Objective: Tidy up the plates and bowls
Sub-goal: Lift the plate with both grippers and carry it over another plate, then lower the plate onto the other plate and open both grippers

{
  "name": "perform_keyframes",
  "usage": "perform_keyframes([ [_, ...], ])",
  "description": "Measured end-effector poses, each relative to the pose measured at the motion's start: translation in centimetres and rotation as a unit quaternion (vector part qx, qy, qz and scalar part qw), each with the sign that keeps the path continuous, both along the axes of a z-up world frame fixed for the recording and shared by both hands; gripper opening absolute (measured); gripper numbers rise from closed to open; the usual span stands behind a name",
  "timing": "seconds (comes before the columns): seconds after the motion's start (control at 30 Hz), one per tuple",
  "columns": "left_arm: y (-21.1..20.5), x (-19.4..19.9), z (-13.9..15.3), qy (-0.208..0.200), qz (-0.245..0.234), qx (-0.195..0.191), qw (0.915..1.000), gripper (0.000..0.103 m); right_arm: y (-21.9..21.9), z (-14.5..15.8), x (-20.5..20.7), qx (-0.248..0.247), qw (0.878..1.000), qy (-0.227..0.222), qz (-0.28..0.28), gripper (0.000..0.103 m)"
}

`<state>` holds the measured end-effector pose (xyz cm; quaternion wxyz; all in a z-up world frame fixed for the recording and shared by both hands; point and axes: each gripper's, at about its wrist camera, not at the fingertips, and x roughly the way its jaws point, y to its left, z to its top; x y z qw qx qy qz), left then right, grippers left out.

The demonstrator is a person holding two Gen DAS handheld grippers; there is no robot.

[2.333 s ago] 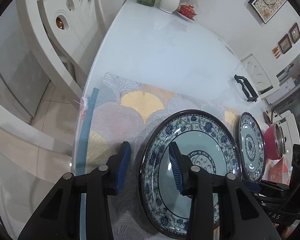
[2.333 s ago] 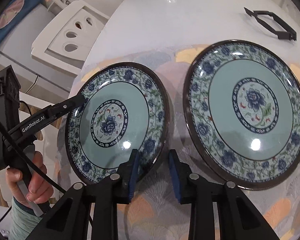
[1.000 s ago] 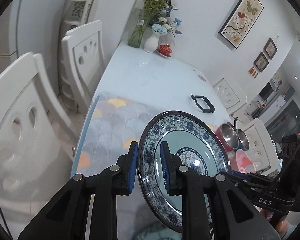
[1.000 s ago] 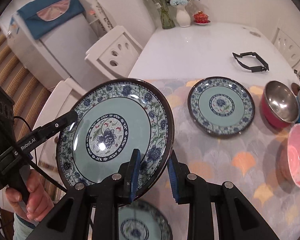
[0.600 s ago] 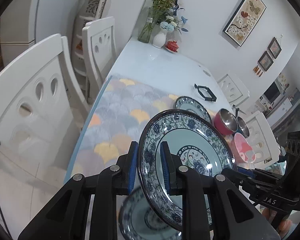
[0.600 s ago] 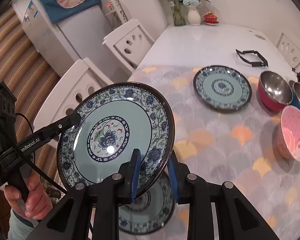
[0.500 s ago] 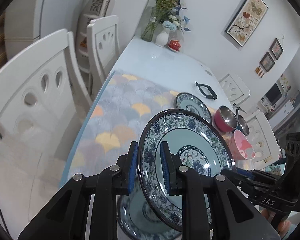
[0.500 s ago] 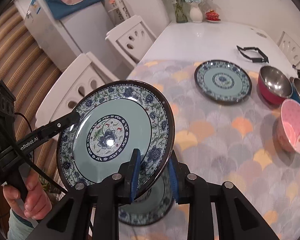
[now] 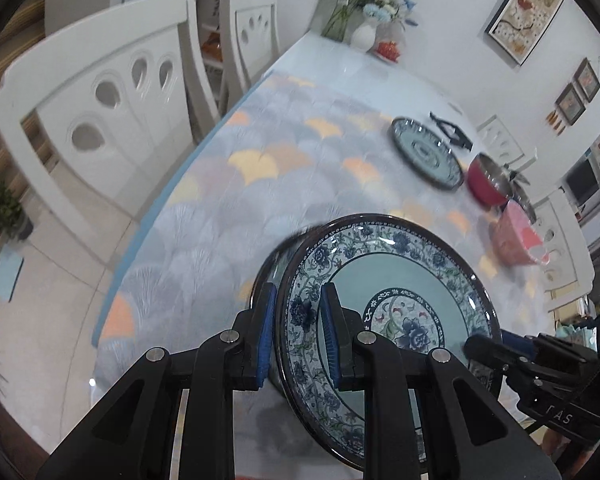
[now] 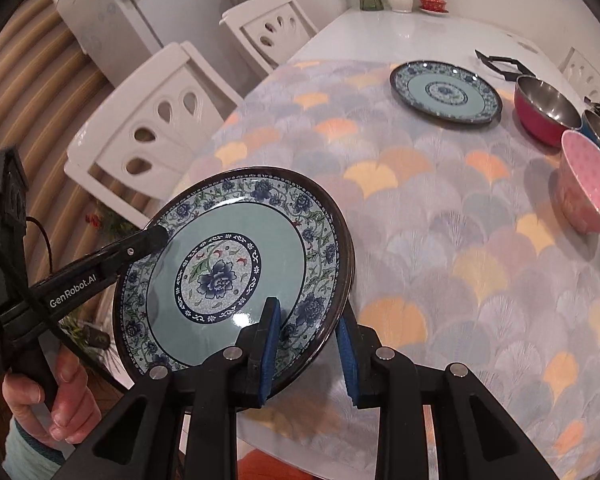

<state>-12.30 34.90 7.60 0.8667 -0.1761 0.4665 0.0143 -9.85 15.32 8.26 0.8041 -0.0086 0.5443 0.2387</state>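
Plate (image 10: 236, 272) with the blue flower pattern is held up off the table by both tools at once: the right gripper (image 10: 308, 344) is clamped on its near rim, and the left gripper (image 9: 296, 332) is clamped on the opposite rim. It is tilted, over the table's near corner. In the left wrist view another plate's dark rim (image 9: 268, 264) is seen just behind and under it, though whether the two touch cannot be told. A hand (image 10: 56, 396) is wrapped around the left tool's handle. Further out on the patterned tablecloth (image 10: 440, 216), a pink bowl (image 10: 588, 188) sits near the right edge, then a red bowl (image 10: 544, 108) with a steel inside. Beside that a second matching plate (image 10: 446, 92) is lying flat.
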Motion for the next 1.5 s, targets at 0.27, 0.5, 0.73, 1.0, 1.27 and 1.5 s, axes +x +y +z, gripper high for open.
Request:
perform_keyframes([
  [0.27,-0.3,-0.1,-2.4,0.021,0.003,-0.004,0.9998,0.019,-0.2,-2.3,-0.1,-0.007,1.000,0.027,-0.001,0.028],
  [0.5,-0.3,1.2,-3.6,0.029,-0.001,0.004,0.9996,0.019,0.1,-3.8,1.2,-0.014,0.999,0.039,-0.006,0.028],
  [0.73,-0.3,2.1,-4.0,0.035,-0.006,0.012,0.9993,0.019,0.4,-4.5,1.9,-0.020,0.999,0.044,-0.008,0.028],
  [1.0,-0.1,3.0,-4.0,0.038,-0.012,0.015,0.9991,0.019,0.8,-5.0,2.5,-0.037,0.998,0.050,-0.007,0.028],
  [1.27,0.9,3.5,-2.8,0.026,0.009,0.024,0.9993,0.019,2.3,-5.1,2.6,-0.086,0.995,0.029,0.039,0.029],
  [1.5,2.0,4.4,-1.3,0.019,0.010,0.021,0.9995,0.019,2.3,-4.7,2.8,-0.104,0.993,0.021,0.053,0.029],
])
